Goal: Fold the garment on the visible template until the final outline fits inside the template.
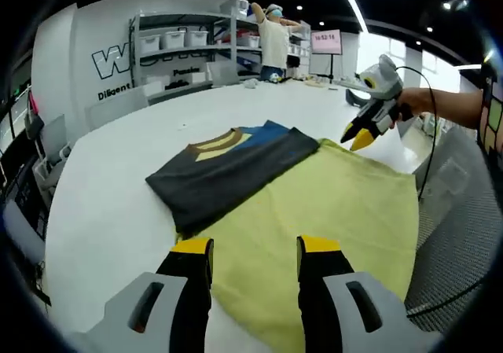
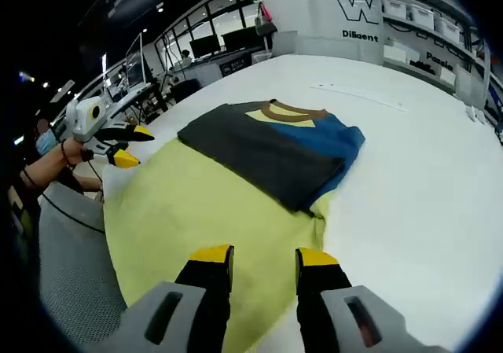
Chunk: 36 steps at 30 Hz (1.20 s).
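Left gripper view, own gripper: we see the left gripper (image 1: pixel 253 247) rising from the bottom edge, its yellow-tipped black fingers (image 1: pixel 193 248) parted and holding nothing, hovering over the near edge of the cloth.
Left gripper view, template: we note a pale yellow-green rectangular cloth template (image 1: pixel 330 211) spread flat on the white bench (image 1: pixel 118 188), one side reaching the bench edge on the right.
Left gripper view, garment: we record the folded garment, dark grey with a blue panel and a tan striped collar (image 1: pixel 236 160), lying partly on the far left corner of the template, the rest of it on bare bench.
Left gripper view, other gripper: we see the right gripper (image 1: pixel 357 137) held in a hand (image 1: pixel 413 104) above the far right corner of the template; its yellow tips appear close together, and we cannot tell whether they touch.
Left gripper view, background: grey shelving with white bins (image 1: pixel 181 42); a person (image 1: pixel 273 38) stands beside it.
Right gripper view, own gripper: the right gripper (image 2: pixel 262 256) has its fingers (image 2: pixel 316 257) apart and empty, above the near template edge.
Right gripper view, garment: the garment (image 2: pixel 271 145) sits on the far side of the template (image 2: pixel 189 211), collar facing away, blue part overhanging onto the bench (image 2: pixel 416 164).
Right gripper view, other gripper: the left gripper (image 2: pixel 130 145) is at the left, tips spread, just beside the template's far left corner.
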Tool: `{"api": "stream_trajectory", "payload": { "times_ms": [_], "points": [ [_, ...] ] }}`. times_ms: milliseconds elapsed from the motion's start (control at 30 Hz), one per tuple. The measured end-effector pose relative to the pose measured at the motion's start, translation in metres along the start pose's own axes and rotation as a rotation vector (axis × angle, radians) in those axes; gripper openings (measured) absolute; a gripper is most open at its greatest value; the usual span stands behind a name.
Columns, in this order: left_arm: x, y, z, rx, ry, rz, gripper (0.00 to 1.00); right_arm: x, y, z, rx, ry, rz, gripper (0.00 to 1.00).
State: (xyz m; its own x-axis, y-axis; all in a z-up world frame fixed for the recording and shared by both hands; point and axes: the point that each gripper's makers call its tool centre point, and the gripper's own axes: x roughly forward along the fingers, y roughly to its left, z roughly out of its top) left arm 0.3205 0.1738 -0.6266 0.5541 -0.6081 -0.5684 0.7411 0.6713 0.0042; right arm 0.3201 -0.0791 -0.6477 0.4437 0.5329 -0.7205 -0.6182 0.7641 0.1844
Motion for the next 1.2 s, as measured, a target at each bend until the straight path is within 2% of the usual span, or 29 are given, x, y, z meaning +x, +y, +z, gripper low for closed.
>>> {"api": "stream_trajectory", "payload": {
  "times_ms": [133,233,300,400,500,567,667,733,800,933,1000,1067,1200],
  "points": [
    [-0.006,-0.014,-0.014,0.039,0.050,-0.034,0.36,-0.005,0.007,-0.015,-0.029,0.042,0.017,0.26],
    [-0.009,-0.026,-0.020,0.004,0.068,-0.081,0.37,-0.009,0.012,-0.023,-0.041,0.063,0.027,0.26],
    [-0.011,-0.031,-0.023,0.009,0.078,-0.096,0.37,-0.012,0.021,-0.029,-0.045,0.078,0.060,0.25],
    [-0.014,-0.036,-0.030,0.041,0.115,-0.123,0.36,-0.017,0.026,-0.041,-0.100,0.130,0.065,0.25],
    [-0.020,-0.044,-0.039,0.062,0.152,-0.159,0.35,-0.021,0.032,-0.054,-0.198,0.186,0.076,0.25],
    [-0.021,-0.039,-0.046,0.158,0.194,-0.132,0.35,-0.021,0.036,-0.058,-0.228,0.199,0.090,0.25],
    [-0.022,-0.048,-0.050,0.134,0.207,-0.173,0.35,-0.022,0.039,-0.062,-0.294,0.202,0.111,0.22],
    [-0.025,-0.053,-0.055,0.197,0.236,-0.189,0.35,-0.024,0.048,-0.072,-0.347,0.260,0.149,0.23],
    [-0.027,-0.056,-0.059,0.228,0.254,-0.208,0.34,-0.024,0.050,-0.073,-0.386,0.269,0.155,0.22],
    [-0.031,-0.057,-0.063,0.194,0.257,-0.216,0.31,-0.023,0.053,-0.073,-0.394,0.260,0.156,0.21],
    [-0.034,-0.058,-0.069,0.231,0.294,-0.232,0.33,-0.024,0.055,-0.076,-0.436,0.286,0.166,0.21],
    [-0.034,-0.059,-0.070,0.231,0.298,-0.238,0.33,-0.027,0.055,-0.085,-0.495,0.339,0.179,0.22],
    [-0.035,-0.059,-0.072,0.244,0.305,-0.245,0.31,-0.023,0.054,-0.085,-0.505,0.328,0.164,0.24]
  ]
}}
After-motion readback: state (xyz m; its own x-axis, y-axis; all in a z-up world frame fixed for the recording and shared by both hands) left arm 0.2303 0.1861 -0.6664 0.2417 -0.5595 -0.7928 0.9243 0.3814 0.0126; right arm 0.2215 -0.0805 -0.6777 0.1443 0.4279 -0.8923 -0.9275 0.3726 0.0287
